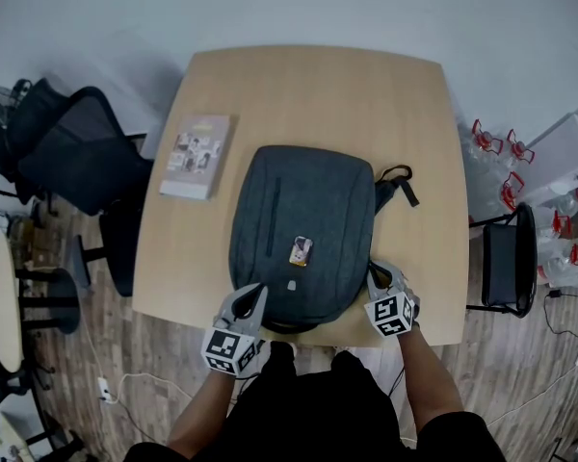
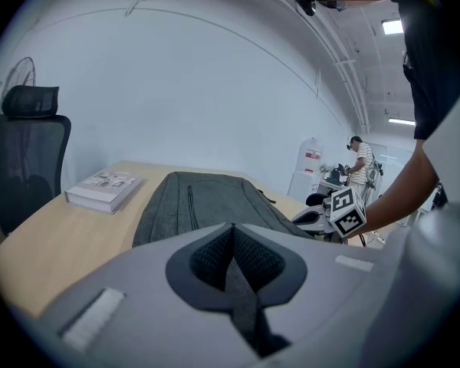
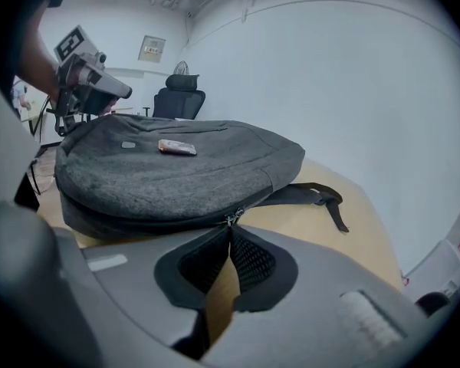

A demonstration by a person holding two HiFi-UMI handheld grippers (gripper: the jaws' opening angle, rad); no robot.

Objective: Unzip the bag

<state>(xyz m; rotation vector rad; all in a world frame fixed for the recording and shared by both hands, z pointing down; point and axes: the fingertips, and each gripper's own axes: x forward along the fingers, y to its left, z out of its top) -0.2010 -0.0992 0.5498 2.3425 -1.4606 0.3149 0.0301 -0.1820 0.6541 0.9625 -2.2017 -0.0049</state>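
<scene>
Two grippers were at the near edge of the worktop [image 1: 318,94], one at each near corner of the bag [image 1: 299,219].

1. Bag: a grey backpack lay flat on the middle of the worktop, its lower end reaching almost to the near edge. Its zip line ran along the side wall and was closed wherever it showed in the right gripper view. A black strap [image 1: 397,183] trailed from its top toward the right edge. A small rectangular tag [image 1: 302,250] lay on its upper face.

2. Left gripper [image 1: 255,296]: it rested at the bag's near-left end. In its own view the fingers [image 2: 249,263] were together, meeting at the tips, and nothing could be made out between them. Grey bag fabric filled the view just beyond.

3. Right gripper [image 1: 378,275]: it sat against the bag's near-right side. In its own view the fingers [image 3: 249,263] were closed tip to tip on the zip pull [image 3: 231,219], at the seam of the side wall. Bare worktop showed through the gap behind the tips.

4. Other items: a book [image 1: 198,155] lay flat by the left edge, well apart from the bag. An office chair [image 1: 87,152] stood off the left edge, and a second black chair [image 1: 511,258] off the right edge.
</scene>
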